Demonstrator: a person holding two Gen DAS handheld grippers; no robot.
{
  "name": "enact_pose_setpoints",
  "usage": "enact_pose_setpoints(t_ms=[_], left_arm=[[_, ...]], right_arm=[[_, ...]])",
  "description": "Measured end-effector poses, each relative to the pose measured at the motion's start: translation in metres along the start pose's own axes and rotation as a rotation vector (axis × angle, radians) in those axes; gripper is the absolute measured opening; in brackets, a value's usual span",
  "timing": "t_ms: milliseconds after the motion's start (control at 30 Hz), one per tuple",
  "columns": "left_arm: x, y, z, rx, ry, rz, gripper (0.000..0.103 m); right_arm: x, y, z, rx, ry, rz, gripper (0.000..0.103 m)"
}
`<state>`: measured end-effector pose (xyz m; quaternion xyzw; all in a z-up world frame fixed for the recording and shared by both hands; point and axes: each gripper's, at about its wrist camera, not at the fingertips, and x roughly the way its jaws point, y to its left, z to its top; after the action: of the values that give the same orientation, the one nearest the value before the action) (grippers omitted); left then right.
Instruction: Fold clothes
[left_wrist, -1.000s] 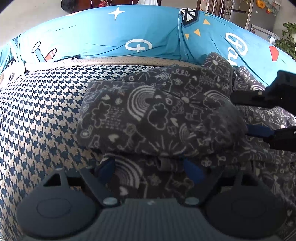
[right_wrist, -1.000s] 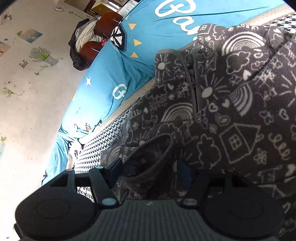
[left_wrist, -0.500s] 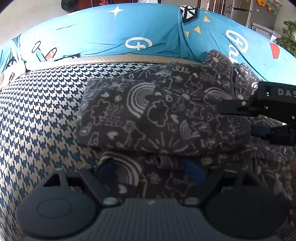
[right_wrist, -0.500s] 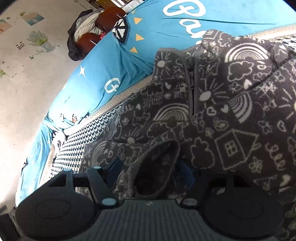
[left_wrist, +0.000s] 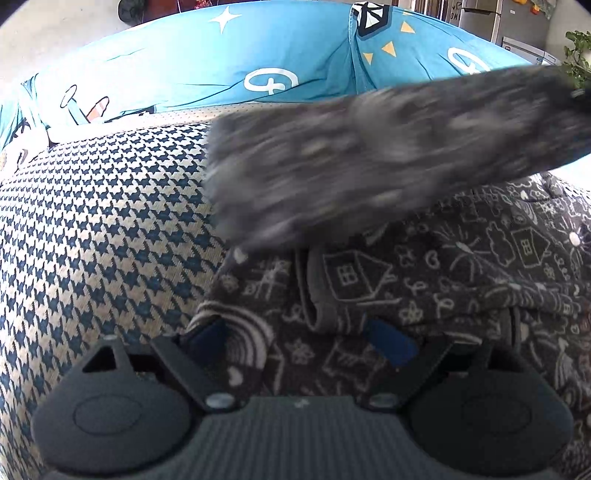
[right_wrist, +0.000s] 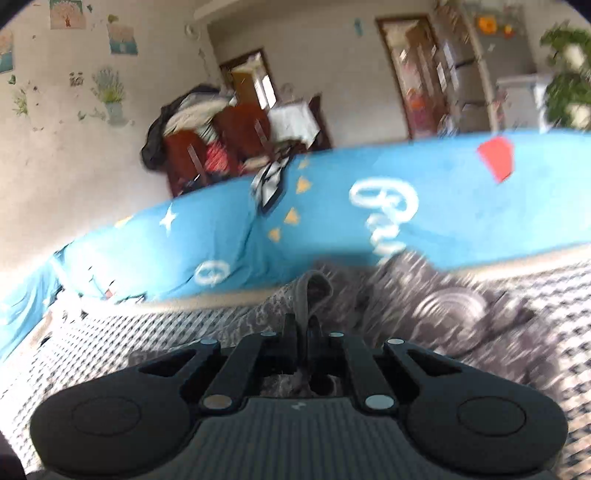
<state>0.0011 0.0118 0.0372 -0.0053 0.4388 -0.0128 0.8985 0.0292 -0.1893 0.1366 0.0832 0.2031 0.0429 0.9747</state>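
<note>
A dark grey fleece garment with white doodle prints (left_wrist: 461, 266) lies on the houndstooth sofa seat (left_wrist: 103, 221). My left gripper (left_wrist: 303, 339) is open, its blue-padded fingers resting on the garment's near edge around a grey cuff. One sleeve (left_wrist: 388, 155) is lifted in the air above the garment, blurred, stretching to the upper right. In the right wrist view my right gripper (right_wrist: 303, 328) is shut on that sleeve's grey cuff (right_wrist: 314, 291), held above the garment's body (right_wrist: 443, 306).
A blue printed cover (left_wrist: 258, 62) drapes the sofa back behind the seat; it also shows in the right wrist view (right_wrist: 332, 214). Beyond it are wooden chairs with clothes (right_wrist: 207, 136), a doorway and a plant (right_wrist: 565, 81).
My right gripper has closed on the sleeve cuff and lifted it up and to the right, swinging level. The sleeve rose off the garment. My left gripper stayed open on the garment's edge.
</note>
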Motion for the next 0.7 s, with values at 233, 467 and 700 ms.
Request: enact_pose_setpoints(t_ms=[233,467,700], left_arm=[[0.002,-0.003,0.009,-0.02,-0.021,0.014,0.092],[0.0,0.013,0.023,-0.102,-0.081,0.036,0.092],[-0.002,0.03,0.035,-0.179,-0.14,0.073,0.093]], right_arm=[[0.008,-0.033,-0.01,-0.064,0.179,-0.245,0.008],[0.001,-0.053,-0.013,-0.067,0.182,-0.386,0.007],[-0.008,-0.06,-0.009,-0.035,0.188,-0.403,0.02]])
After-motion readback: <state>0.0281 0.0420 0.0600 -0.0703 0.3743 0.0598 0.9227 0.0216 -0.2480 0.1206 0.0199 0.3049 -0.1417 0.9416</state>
